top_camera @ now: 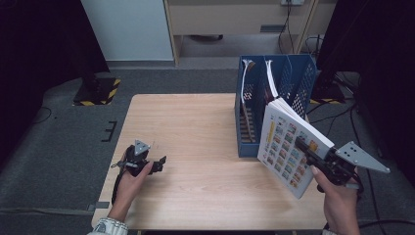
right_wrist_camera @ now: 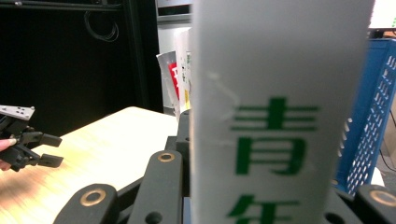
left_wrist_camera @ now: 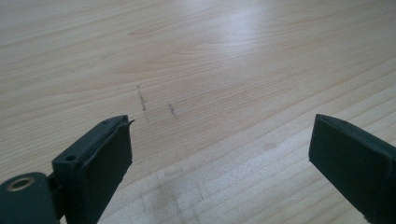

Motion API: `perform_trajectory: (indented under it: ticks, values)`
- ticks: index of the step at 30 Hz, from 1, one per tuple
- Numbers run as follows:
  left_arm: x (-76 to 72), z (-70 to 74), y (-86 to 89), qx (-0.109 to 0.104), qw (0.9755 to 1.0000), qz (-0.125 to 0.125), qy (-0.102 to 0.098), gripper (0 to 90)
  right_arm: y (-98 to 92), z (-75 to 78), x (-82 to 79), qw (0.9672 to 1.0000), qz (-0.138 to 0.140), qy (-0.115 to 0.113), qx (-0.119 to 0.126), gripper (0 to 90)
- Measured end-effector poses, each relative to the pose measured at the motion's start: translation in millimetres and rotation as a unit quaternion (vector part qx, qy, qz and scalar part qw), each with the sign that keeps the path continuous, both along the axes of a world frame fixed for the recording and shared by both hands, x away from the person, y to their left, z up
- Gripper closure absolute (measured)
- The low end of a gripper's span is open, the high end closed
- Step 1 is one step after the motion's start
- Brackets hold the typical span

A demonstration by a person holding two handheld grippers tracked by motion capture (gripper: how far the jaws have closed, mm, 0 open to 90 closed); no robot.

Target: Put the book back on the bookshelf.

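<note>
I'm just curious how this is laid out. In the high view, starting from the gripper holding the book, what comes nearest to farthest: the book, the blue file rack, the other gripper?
1. Book: clamped in the right gripper, at the table's right edge.
2. Blue file rack: just behind the book, at the table's far right.
3. Left gripper: across the table, near its left front, jaws open.

- Black two-jaw left gripper (top_camera: 159, 164) topped by a grey three-cornered plate, black cable trailing.
- Black right gripper (top_camera: 301, 145), larger grey plate.
- Striped sleeve cuff (top_camera: 107, 226).
</note>
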State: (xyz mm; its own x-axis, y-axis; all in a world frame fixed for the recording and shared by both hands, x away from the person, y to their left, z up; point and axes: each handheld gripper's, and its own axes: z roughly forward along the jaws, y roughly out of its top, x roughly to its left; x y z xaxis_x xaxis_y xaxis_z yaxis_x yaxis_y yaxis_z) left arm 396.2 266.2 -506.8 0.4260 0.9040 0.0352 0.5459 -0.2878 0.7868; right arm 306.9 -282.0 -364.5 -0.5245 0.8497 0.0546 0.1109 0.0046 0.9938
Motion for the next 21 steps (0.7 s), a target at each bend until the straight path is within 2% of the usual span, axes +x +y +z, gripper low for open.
perform_trajectory:
  ticks: [8, 21]
  values:
    - [-0.4, -0.5, -1.5, 0.002, 1.0000, -0.004, 0.000, 5.9, -2.3, 2.1, -0.4, 0.9999, -0.011, -0.001, -0.011, 73.6]
    - [-0.3, -0.9, -2.1, 0.002, 1.0000, -0.004, 0.001, 5.9, -13.4, 8.5, -4.1, 0.9996, -0.029, -0.003, -0.007, 73.6]
